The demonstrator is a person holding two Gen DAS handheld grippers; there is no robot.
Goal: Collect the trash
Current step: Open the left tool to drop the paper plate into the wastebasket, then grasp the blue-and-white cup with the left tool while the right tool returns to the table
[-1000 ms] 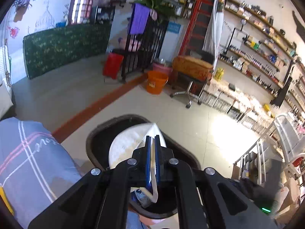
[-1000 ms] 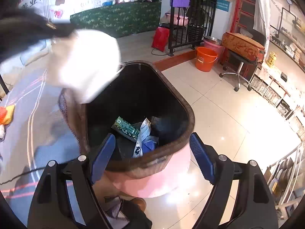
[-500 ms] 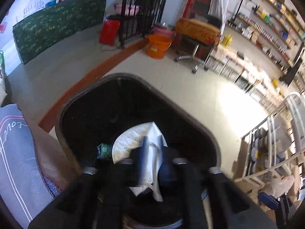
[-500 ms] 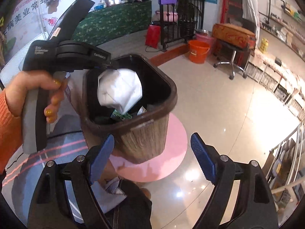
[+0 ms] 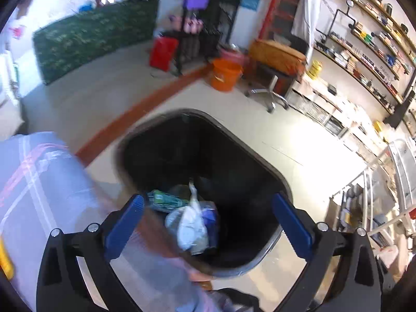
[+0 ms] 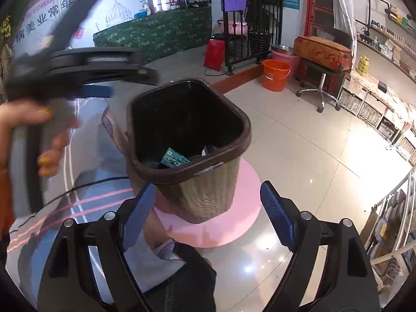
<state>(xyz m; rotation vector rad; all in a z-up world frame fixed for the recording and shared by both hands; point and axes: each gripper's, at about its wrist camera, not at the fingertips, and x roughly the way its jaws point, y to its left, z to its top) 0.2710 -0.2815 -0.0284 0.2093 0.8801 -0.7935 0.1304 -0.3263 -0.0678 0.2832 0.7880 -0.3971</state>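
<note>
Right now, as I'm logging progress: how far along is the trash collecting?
Done: white paper lies in the trash bin beside a green packet. In hand: nothing; left gripper is opening over the bin with nothing between its pads, right gripper is open. Left: no other loose trash visible here.

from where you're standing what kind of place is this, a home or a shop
Probably a beauty shop or salon, not a home: long wall shelves crowded with small bottles, a rolling stool, and a printed wall poster.

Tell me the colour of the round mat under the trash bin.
Pink round mat, clearest in the right wrist view.
</note>
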